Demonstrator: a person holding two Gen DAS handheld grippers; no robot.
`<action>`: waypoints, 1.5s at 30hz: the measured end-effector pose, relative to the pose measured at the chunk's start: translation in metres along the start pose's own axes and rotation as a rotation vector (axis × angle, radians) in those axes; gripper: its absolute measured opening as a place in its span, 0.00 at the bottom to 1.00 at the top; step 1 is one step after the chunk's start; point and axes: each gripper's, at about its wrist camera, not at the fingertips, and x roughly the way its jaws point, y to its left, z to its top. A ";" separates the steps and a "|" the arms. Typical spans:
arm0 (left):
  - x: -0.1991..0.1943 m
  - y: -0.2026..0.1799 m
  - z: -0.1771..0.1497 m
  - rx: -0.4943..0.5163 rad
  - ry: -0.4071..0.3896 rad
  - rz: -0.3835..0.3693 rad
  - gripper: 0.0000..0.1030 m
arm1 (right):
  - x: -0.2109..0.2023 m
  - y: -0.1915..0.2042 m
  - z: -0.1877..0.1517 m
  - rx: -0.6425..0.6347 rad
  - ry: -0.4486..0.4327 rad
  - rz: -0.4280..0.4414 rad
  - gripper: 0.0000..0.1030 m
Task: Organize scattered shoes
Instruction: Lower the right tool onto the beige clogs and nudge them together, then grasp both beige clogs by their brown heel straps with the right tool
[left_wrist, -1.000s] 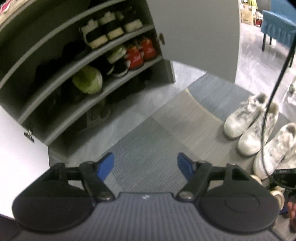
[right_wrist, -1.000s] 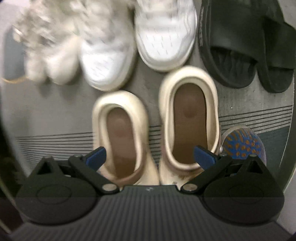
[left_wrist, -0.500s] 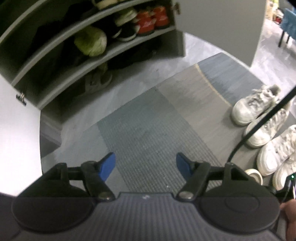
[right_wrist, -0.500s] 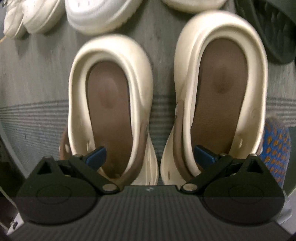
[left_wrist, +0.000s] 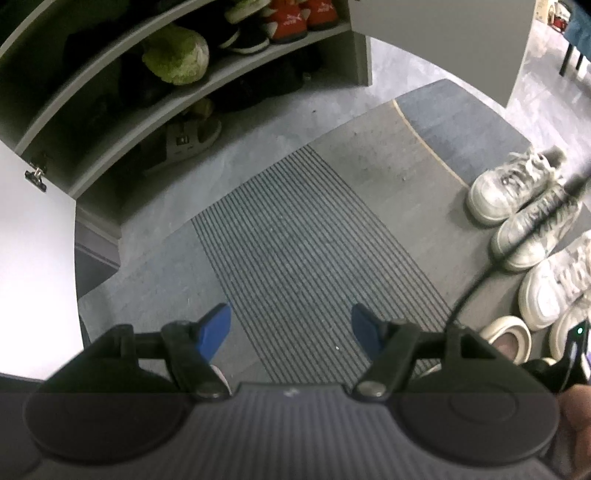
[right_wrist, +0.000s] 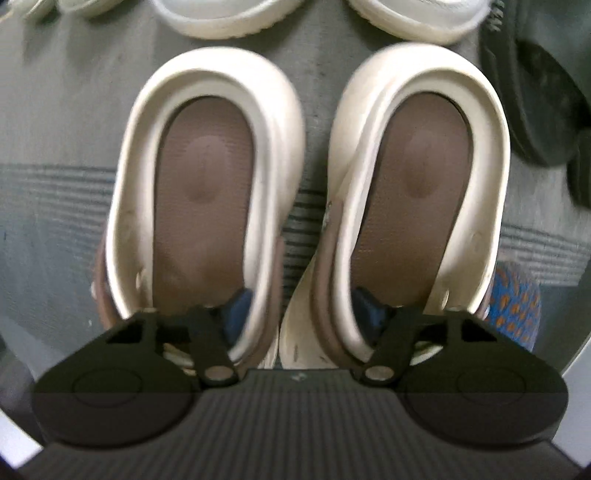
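tongs of the right hand (right_wrist: 299, 306) have just been closing, one pad inside each cream clog (right_wrist: 207, 192), pinching the two inner walls together on the ribbed mat (left_wrist: 314, 258). next, lift both smooth foam clogs toward the grey shoe cabinet (left_wrist: 221, 74). left tongs (left_wrist: 291, 326) hang open, empty.

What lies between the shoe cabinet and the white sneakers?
Only the bare striped mat and grey floor; the left wrist view shows it.
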 end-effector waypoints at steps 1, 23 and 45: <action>0.001 0.000 0.000 -0.001 0.002 0.002 0.72 | -0.002 0.000 -0.001 -0.009 0.002 0.019 0.30; 0.014 0.046 -0.003 -0.114 0.065 0.060 0.72 | -0.042 0.070 -0.055 0.381 -0.131 0.529 0.27; 0.014 0.049 -0.002 -0.134 0.073 0.060 0.72 | -0.113 0.106 -0.076 -0.443 -0.342 0.514 0.62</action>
